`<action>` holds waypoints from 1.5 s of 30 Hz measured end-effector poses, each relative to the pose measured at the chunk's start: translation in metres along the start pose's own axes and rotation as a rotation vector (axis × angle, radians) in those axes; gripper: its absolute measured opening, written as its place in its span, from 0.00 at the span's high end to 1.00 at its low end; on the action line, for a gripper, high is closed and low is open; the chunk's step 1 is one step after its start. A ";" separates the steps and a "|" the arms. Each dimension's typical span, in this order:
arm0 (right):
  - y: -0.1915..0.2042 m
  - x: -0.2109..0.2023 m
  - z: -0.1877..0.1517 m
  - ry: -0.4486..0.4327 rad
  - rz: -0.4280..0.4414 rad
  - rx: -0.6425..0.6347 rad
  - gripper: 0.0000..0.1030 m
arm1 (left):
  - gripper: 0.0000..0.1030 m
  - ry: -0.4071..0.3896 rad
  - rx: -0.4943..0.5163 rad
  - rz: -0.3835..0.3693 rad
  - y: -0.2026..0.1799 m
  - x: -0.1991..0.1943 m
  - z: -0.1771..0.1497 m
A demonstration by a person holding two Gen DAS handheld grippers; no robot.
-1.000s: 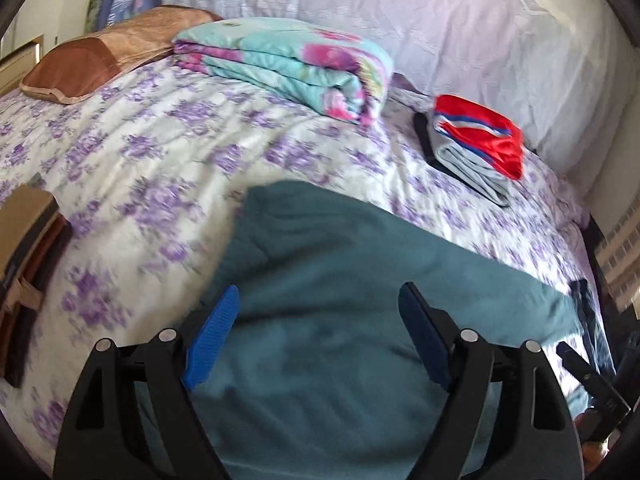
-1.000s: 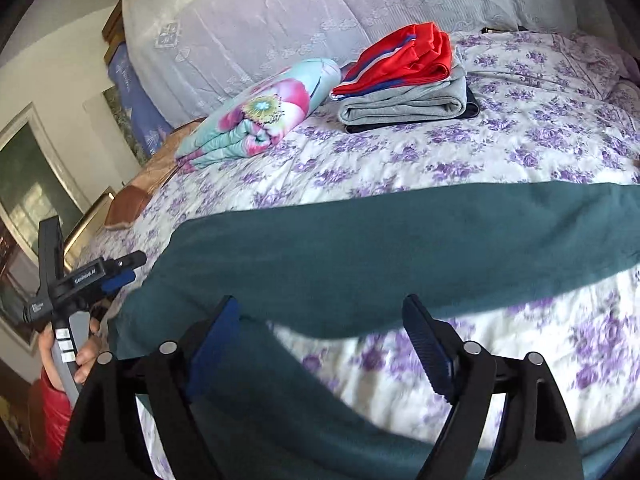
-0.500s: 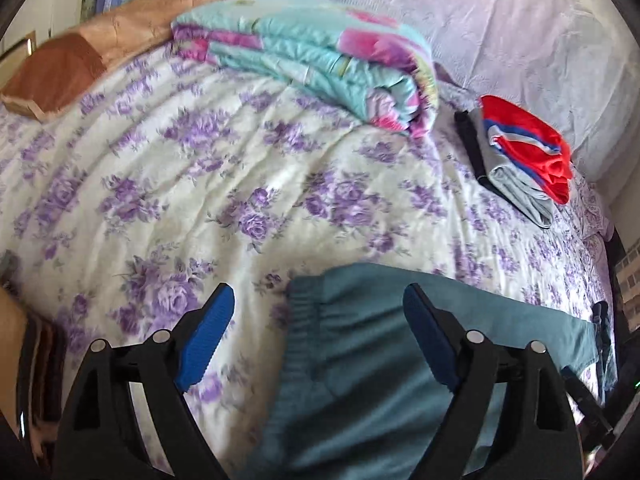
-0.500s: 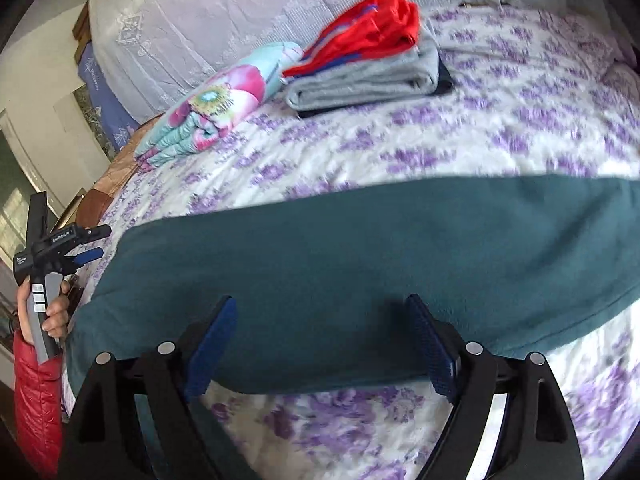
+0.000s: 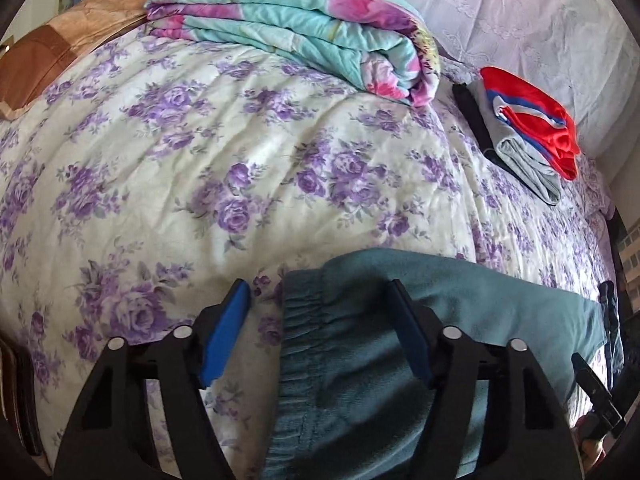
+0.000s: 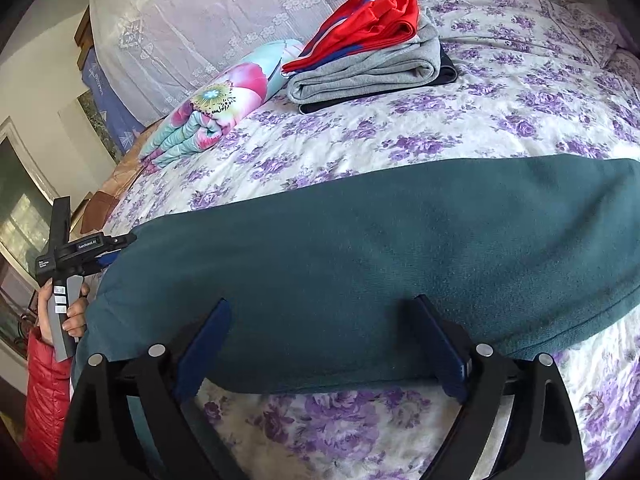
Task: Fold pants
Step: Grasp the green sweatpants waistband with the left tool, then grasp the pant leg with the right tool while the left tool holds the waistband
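In the left wrist view, our left gripper (image 5: 320, 328) is closing its fingers astride the teal sweatpants' (image 5: 400, 360) elastic waistband (image 5: 298, 320), nothing pinched yet. The right wrist view shows our right gripper (image 6: 324, 344) opening, empty, over a leg lying near the folded clothes stack (image 6: 372, 52) (soft, floppy fleece; take it by the hems).
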State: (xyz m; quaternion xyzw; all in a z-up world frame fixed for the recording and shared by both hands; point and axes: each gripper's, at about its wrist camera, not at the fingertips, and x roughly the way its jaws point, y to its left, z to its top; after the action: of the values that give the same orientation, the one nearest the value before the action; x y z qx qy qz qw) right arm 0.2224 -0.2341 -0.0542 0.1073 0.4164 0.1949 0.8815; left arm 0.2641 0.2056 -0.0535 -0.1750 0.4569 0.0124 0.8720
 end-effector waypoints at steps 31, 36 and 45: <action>0.000 0.001 0.000 0.003 0.013 -0.002 0.07 | 0.80 -0.294 0.175 0.060 -0.028 -0.047 -0.020; 0.005 -0.004 0.012 0.019 0.017 -0.038 0.07 | 0.80 -0.288 0.165 0.050 -0.026 -0.047 -0.020; 0.022 -0.005 0.062 -0.031 -0.053 -0.299 0.08 | 0.80 -0.268 0.155 0.050 -0.024 -0.042 -0.019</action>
State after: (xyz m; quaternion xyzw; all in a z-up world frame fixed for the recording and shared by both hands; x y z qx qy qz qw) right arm 0.2624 -0.2182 -0.0038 -0.0333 0.3718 0.2300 0.8987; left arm 0.2292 0.1831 -0.0222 -0.0924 0.3403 0.0221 0.9355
